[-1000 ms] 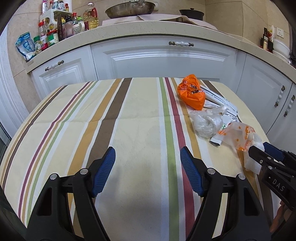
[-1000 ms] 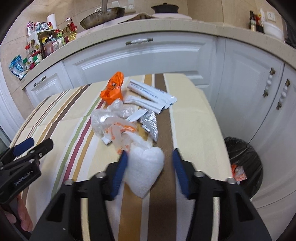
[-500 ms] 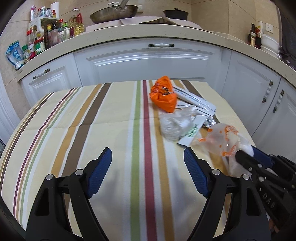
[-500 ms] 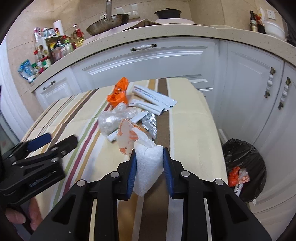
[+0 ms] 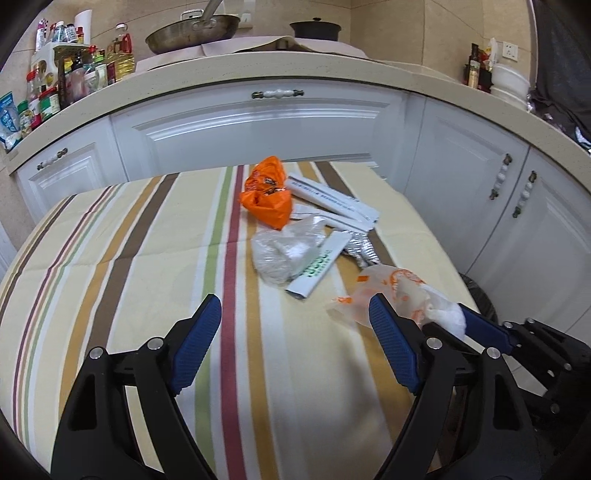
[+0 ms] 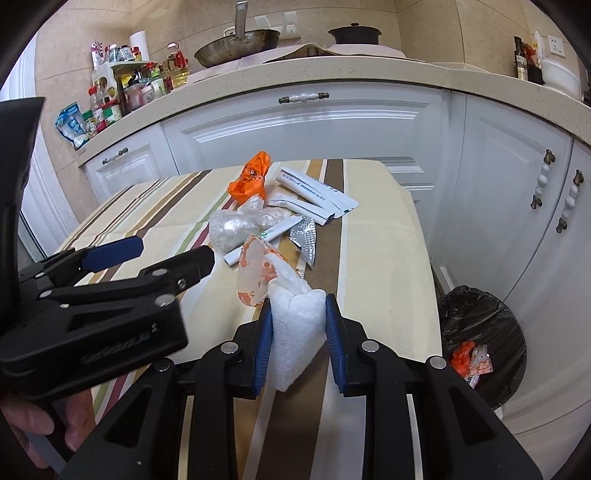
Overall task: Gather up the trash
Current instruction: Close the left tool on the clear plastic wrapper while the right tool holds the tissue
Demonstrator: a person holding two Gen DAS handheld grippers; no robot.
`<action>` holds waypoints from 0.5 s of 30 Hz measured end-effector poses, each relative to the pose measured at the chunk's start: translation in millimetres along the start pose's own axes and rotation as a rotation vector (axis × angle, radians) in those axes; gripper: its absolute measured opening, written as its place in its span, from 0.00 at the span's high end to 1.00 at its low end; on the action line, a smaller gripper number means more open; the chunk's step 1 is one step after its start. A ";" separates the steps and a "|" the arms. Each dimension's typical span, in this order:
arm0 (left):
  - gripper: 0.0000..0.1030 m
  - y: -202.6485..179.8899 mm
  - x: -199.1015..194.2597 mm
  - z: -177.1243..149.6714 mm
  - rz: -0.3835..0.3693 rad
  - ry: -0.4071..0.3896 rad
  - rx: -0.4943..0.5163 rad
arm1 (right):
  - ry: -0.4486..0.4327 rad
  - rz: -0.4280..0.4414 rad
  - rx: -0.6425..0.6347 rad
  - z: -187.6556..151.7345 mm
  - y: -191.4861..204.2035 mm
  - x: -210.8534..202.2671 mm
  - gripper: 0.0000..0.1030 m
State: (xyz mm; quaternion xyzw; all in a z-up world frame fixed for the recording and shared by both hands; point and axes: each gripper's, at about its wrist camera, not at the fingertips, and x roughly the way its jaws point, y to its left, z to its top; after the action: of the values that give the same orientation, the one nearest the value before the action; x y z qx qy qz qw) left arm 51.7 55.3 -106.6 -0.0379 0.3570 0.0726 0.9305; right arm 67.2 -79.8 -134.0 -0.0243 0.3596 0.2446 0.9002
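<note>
Right gripper [image 6: 297, 325]: closed on a white tissue wad [image 6: 293, 332], blue pads pressed against both its sides; held above the near part of the striped tablecloth [image 6: 376, 258].
Attached item: a translucent bag with orange print [image 6: 253, 271] hangs against the wad's far side, lifted with it.
Left gripper [image 5: 295, 343]: open, jaws spread wide, nothing between them; held over the tablecloth, just left of the right gripper.
Person's hand [image 6: 33, 428]: partly visible at the lower left edge of the right wrist view, behind the left gripper's body.
Remaining trash, mid-table: a crumpled clear plastic bag [image 5: 284, 251]; a white sachet with green print [image 5: 319, 266] touching its right side; a silver foil wrapper [image 6: 304, 240] just beyond the sachet.
Remaining trash, far end: an orange bag [image 5: 267, 195], with long white packets [image 5: 332, 201] beside it on the right, overlapping one another.
Bin [image 6: 480, 332]: black-lined, on the floor right of the table, with orange and white scraps inside.
Background: white cabinets [image 5: 266, 125] under a counter bearing a pan [image 5: 192, 31], a pot and bottles.
</note>
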 end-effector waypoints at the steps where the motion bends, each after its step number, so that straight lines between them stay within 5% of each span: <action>1: 0.22 -1.0 -2.2 -0.1 -0.010 -0.007 0.002 | -0.003 0.002 -0.001 0.2 0.1 -0.2 0.73; 15: 0.27 -6.7 10.1 1.8 -0.048 -0.002 0.029 | -0.033 0.054 -0.031 1.2 6.9 -2.1 0.73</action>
State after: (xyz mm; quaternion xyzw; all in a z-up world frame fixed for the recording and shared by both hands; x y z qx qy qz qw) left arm 61.4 50.0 -111.9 -0.0329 0.3558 0.0453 0.9329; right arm 63.5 -74.4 -130.8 -0.0246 0.3413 0.2746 0.8986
